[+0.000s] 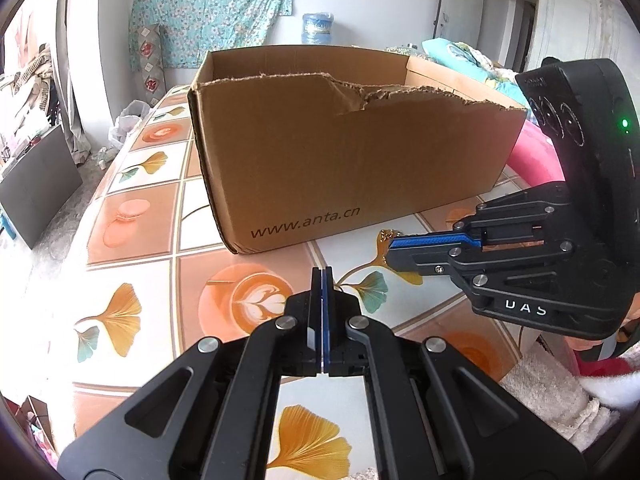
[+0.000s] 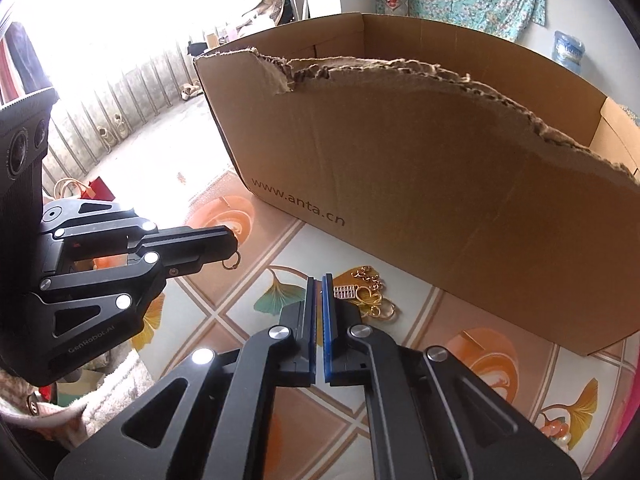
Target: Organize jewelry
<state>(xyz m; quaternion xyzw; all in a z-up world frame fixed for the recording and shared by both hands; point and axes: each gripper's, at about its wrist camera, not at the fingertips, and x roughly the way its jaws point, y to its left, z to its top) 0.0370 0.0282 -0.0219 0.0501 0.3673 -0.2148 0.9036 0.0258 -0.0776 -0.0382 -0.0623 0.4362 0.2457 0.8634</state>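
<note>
Cardboard box [image 2: 420, 184] with a torn rim stands just beyond both claws — left claw [image 2: 234, 254] clamped on a small ring [image 2: 231, 261], right claw [image 2: 319, 280] together and empty beside gold jewelry [image 2: 370, 290] on the counter [image 1: 132, 216].

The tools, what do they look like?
Both tools are black, with silver round screws and triangle-shaped holes in their arms. The fingers carry blue pads. The right tool has white letters and a small green light. The left tool has small grey writing on its side.
</note>
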